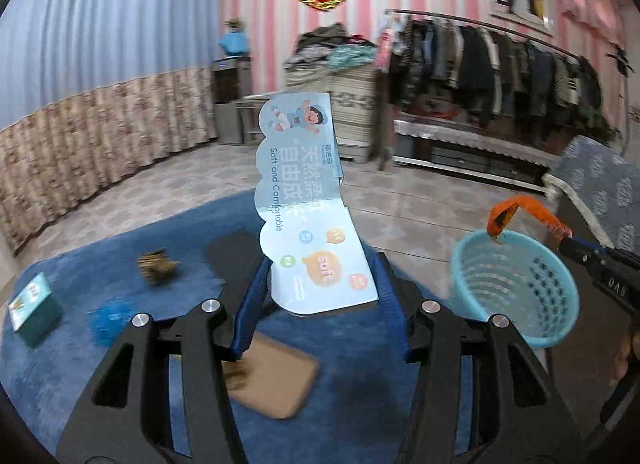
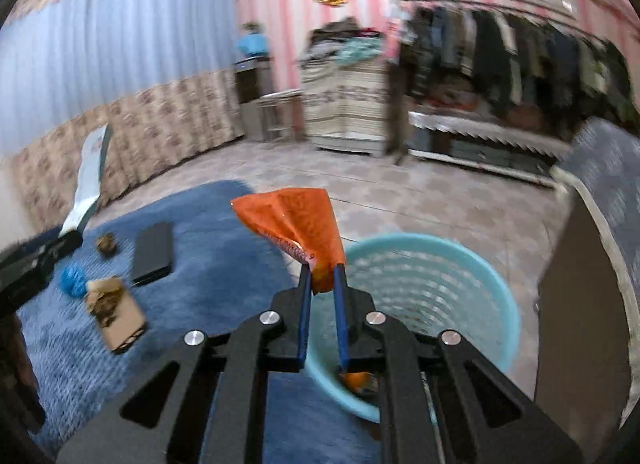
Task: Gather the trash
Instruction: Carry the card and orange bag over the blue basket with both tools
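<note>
My left gripper (image 1: 320,276) is shut on a light blue printed card package (image 1: 308,203), which stands upright above the blue rug (image 1: 80,364). My right gripper (image 2: 320,270) is shut on an orange wrapper (image 2: 296,219) and holds it over the near rim of the light blue basket (image 2: 440,292). In the left wrist view the basket (image 1: 516,284) stands to the right with the orange wrapper (image 1: 524,211) above its rim. The card package also shows at far left in the right wrist view (image 2: 88,183).
On the rug lie a black phone (image 2: 154,252), a brown crumpled scrap (image 1: 156,266), a blue ball (image 1: 110,322), a teal box (image 1: 34,308) and a tan case (image 1: 272,380). A bed edge (image 2: 600,223) stands to the right. A clothes rack (image 1: 492,63) stands behind.
</note>
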Demonstrator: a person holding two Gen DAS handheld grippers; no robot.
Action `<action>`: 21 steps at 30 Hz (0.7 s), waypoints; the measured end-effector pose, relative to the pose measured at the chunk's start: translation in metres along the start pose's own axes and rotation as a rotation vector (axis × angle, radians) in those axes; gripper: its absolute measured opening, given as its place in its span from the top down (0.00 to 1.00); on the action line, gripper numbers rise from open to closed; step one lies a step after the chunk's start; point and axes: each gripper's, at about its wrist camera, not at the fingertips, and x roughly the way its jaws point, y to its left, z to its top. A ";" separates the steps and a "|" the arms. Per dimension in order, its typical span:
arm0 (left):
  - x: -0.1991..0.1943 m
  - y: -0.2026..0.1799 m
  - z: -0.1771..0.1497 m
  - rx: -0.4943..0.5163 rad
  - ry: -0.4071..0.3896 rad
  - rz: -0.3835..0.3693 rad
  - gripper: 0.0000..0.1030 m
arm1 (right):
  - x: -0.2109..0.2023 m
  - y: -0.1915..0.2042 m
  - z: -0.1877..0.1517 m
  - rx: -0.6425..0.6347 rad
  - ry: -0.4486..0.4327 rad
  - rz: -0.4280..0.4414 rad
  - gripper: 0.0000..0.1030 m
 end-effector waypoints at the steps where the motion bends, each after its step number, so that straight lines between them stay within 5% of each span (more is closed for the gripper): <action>1: 0.005 -0.012 -0.001 0.013 0.008 -0.015 0.50 | -0.002 -0.013 -0.002 0.022 -0.005 -0.016 0.89; 7: 0.026 -0.067 -0.006 0.083 0.035 -0.081 0.50 | 0.005 -0.070 -0.014 0.140 0.014 -0.082 0.89; 21: 0.088 -0.159 -0.023 0.193 0.110 -0.192 0.50 | 0.032 -0.111 -0.022 0.208 0.050 -0.130 0.89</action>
